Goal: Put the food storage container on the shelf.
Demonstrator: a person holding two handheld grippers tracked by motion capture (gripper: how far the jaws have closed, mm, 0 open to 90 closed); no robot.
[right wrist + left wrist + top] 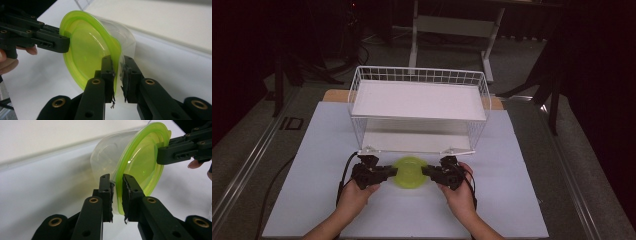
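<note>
A clear plastic container with a lime-green lid (410,172) is held between my two grippers, just in front of the wire rack. My left gripper (393,171) grips its left edge and my right gripper (426,171) its right edge. In the left gripper view the jaws (116,180) pinch the green rim of the container (140,162), and the right gripper (175,151) bites the far rim. In the right gripper view my jaws (117,61) clamp the rim where lid meets bowl (85,55), with the left gripper (47,41) on the opposite edge.
A white wire rack (419,100) with two white shelves stands right behind the container, its lower shelf (412,142) facing me. A white mat (512,200) covers the table. Black cables trail from both grippers.
</note>
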